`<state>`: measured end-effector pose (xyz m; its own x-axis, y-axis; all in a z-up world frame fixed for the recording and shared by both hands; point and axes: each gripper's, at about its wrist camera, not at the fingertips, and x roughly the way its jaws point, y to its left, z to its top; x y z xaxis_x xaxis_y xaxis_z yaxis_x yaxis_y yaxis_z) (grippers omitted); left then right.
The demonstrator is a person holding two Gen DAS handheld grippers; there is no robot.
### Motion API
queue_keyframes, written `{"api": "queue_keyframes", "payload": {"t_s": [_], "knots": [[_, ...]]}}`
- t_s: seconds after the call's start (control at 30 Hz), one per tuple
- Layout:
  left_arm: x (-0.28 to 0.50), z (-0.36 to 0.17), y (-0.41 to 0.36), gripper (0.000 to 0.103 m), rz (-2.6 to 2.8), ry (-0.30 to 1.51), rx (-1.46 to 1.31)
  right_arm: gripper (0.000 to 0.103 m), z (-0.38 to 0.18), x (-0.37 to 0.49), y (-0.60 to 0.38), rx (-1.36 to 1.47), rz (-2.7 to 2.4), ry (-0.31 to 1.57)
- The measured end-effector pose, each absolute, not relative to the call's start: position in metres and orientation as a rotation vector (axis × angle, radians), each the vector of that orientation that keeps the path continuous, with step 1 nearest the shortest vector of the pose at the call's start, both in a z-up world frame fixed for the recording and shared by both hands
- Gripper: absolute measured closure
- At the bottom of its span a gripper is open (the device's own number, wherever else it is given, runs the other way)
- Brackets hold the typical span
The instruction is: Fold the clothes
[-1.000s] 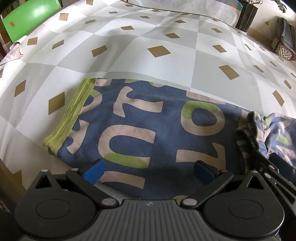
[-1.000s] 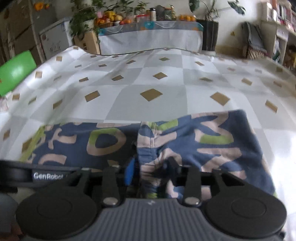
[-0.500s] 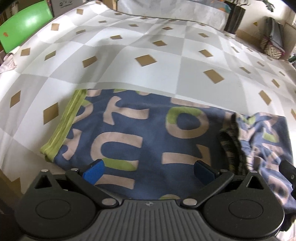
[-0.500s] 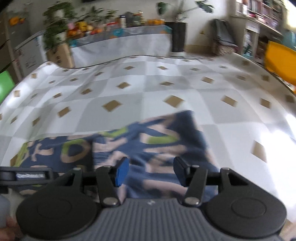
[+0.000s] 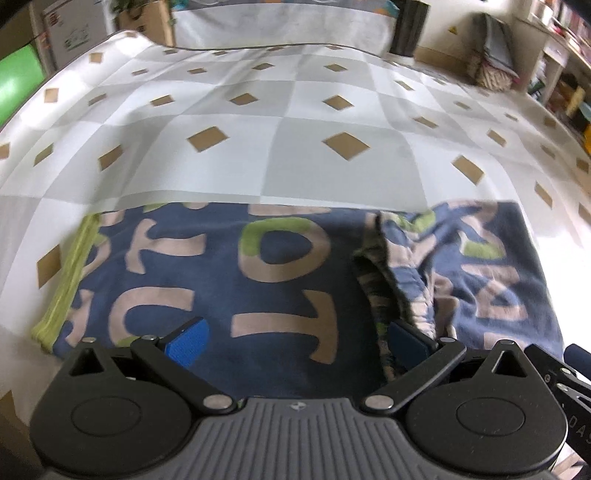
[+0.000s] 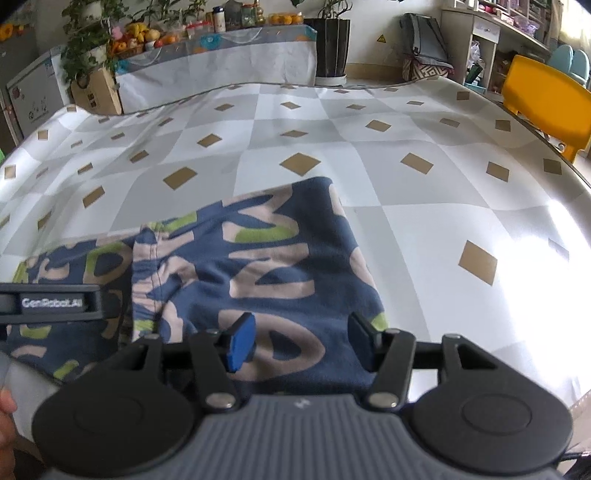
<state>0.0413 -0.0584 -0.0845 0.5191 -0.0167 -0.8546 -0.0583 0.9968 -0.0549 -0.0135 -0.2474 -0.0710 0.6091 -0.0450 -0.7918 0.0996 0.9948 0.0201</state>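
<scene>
Garment (image 5: 280, 280), navy with lettering, partly folded on table (image 5: 332, 162); left hand-held gripper (image 5: 295, 336) and right hand-held gripper (image 6: 299, 339) both released (right jaws just widened).

Yellow chair (image 6: 543, 98), potted plants (image 6: 86, 29) (sunlit checkered tablecloth (image 6: 424, 229)).

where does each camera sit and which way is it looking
Left wrist: on the left hand-held gripper, angled down at the blue garment; its open jaws show.
Right wrist: on the right hand-held gripper, angled down at the folded part; open jaws and a hand show.
Both share the garment and checked tablecloth.
</scene>
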Motion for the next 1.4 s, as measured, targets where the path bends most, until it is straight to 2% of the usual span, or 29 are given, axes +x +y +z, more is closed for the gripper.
{"api": "queue_keyframes", "payload": {"t_s": [0.23,0.6,1.0,1.27,1.4], "knots": [[0.041,-0.098,-0.062,0.000,0.033,1.070,-0.004,0.050,-0.091,-0.011,-0.246,-0.011,-0.144,1.013],[0.040,-0.109,-0.045,0.000,0.097,1.107,-0.002,0.049,-0.095,-0.014,-0.253,-0.030,-0.193,1.025],[0.041,-0.081,-0.049,0.000,-0.011,1.058,-0.128,0.045,-0.095,-0.014,-0.254,-0.035,-0.211,1.027],[0.042,-0.087,-0.061,0.000,-0.030,1.065,-0.085,0.041,-0.097,-0.013,-0.255,-0.018,-0.222,1.023],[0.042,-0.065,-0.052,0.000,-0.017,0.985,-0.139,0.038,-0.097,-0.013,-0.257,-0.007,-0.228,1.020]]}}
